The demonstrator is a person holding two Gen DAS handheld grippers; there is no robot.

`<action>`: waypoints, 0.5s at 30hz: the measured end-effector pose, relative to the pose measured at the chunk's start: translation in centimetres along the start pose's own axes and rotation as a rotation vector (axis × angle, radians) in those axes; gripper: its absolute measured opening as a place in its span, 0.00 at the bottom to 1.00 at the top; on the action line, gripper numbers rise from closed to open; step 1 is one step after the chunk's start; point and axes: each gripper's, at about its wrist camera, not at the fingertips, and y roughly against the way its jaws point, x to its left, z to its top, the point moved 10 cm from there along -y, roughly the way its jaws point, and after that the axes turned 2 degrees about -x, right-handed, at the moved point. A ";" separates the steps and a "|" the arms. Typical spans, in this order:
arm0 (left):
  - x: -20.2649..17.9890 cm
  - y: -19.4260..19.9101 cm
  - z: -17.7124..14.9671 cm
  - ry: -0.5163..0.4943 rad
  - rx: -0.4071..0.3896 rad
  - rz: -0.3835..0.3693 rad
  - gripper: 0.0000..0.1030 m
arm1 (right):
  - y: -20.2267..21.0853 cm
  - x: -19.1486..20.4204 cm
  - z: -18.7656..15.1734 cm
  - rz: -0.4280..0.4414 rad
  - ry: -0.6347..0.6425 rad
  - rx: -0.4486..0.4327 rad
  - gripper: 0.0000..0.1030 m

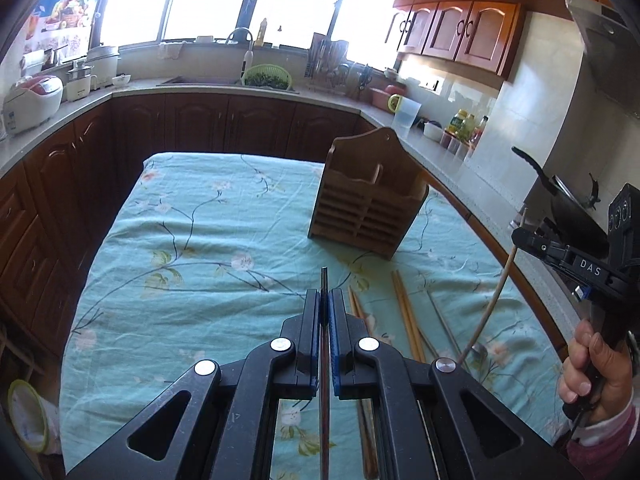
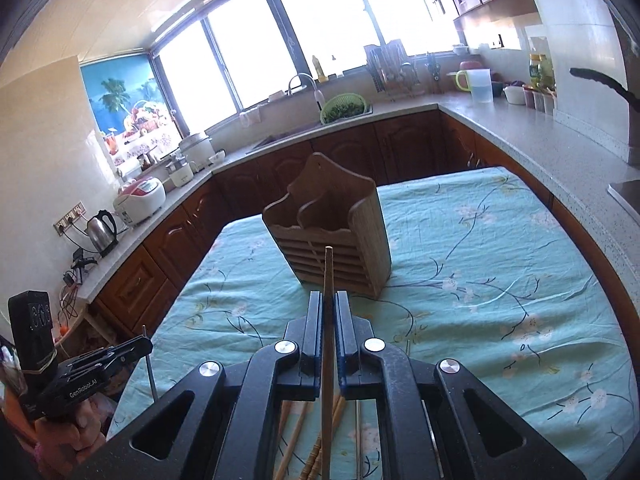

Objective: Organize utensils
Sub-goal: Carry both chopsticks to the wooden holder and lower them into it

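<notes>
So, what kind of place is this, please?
A home kitchen, most likely: a sink with a faucet under the windows, a rice cooker on the counter, and wooden cabinets on the wall.

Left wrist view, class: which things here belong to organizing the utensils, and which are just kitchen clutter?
Job:
wooden holder
dark chopstick in left tool
pale chopstick in right tool
loose chopsticks

Clutter:
rice cooker
green colander
clear jug

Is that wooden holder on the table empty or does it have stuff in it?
Empty, apparently: the wooden holder shows bare compartments from above, nothing sticking out; their bottoms aren't visible.
</notes>
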 end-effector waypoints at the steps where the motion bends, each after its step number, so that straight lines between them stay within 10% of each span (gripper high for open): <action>1: 0.0 0.6 0.5 0.001 -0.017 -0.002 0.03 | 0.4 0.1 0.6 0.000 0.002 -0.016 0.05; 15: 0.8 2.3 4.3 0.052 -0.144 0.008 0.03 | 1.2 0.2 4.1 0.000 0.011 -0.101 0.05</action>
